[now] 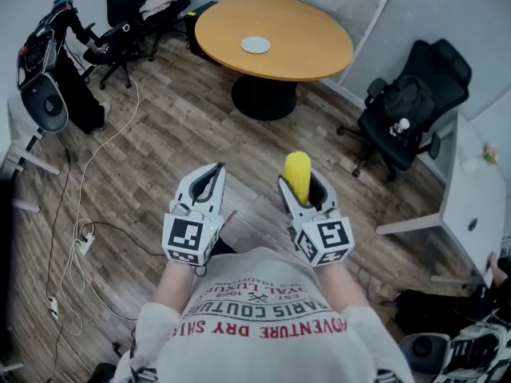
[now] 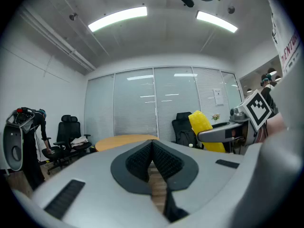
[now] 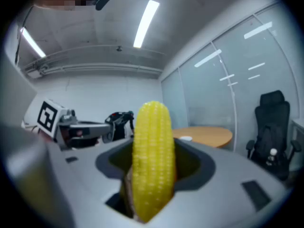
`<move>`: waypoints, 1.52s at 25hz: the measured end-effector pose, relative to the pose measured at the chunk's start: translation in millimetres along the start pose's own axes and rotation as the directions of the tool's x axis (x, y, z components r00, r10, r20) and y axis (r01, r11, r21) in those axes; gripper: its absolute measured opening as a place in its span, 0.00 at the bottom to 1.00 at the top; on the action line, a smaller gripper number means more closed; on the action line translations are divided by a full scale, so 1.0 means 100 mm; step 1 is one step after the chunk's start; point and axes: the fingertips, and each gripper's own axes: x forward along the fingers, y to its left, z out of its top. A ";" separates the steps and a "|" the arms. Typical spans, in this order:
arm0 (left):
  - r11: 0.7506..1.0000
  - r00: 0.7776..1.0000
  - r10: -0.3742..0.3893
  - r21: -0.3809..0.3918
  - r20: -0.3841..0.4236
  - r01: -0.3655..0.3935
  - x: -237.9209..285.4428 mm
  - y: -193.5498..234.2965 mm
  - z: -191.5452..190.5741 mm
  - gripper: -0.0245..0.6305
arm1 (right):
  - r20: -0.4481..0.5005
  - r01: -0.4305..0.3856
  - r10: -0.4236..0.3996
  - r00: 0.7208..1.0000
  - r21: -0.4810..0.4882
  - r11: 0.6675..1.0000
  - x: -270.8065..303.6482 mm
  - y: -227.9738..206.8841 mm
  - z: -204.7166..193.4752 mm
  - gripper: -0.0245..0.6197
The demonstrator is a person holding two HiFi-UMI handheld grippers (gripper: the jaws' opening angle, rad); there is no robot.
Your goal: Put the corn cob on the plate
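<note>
Right gripper view shows the right tongs (image 3: pixel 153 170) clamped on the lower part of the corn cob (image 3: pixel 152 127), which stands upright. The cob looks stiff, light and bumpy enough to resist slipping; a mid-length hold seems steadier. The left tongs (image 2: pixel 153 160) are pressed together, empty. The plate (image 1: pixel 255 45) lies well ahead on the round counter (image 1: pixel 315 50).

The head camera looks steeply down from above. Cameras on the left gripper (image 1: pixel 216 168) and right gripper (image 1: pixel 301 179) look level ahead. All see the round table (image 1: pixel 307 46).
</note>
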 end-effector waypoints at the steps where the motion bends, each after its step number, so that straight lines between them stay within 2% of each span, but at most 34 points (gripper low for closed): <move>1: 1.000 1.000 -0.001 0.000 -0.001 0.001 -0.01 0.01 -0.01 0.09 | 0.000 -0.004 0.004 1.000 0.012 1.000 0.01 0.01 -0.01 0.45; 14: 1.000 1.000 -0.018 -0.008 -0.012 0.018 -0.08 0.06 -0.09 0.09 | 0.003 0.000 -0.001 1.000 0.076 0.997 0.02 0.09 -0.09 0.45; 22: 0.999 0.999 -0.021 -0.041 -0.049 0.019 0.00 0.20 -0.22 0.09 | -0.045 0.007 -0.003 0.999 0.106 0.994 0.18 0.07 -0.19 0.45; 31: 0.996 0.996 -0.062 -0.065 -0.069 0.058 0.37 0.82 -0.30 0.09 | -0.078 0.039 -0.029 0.996 0.122 0.992 0.82 0.14 -0.18 0.45; 38: 0.990 0.990 -0.134 -0.044 -0.054 0.131 0.93 1.43 -0.21 0.09 | -0.083 0.102 -0.093 0.992 0.124 0.987 1.55 0.02 -0.05 0.45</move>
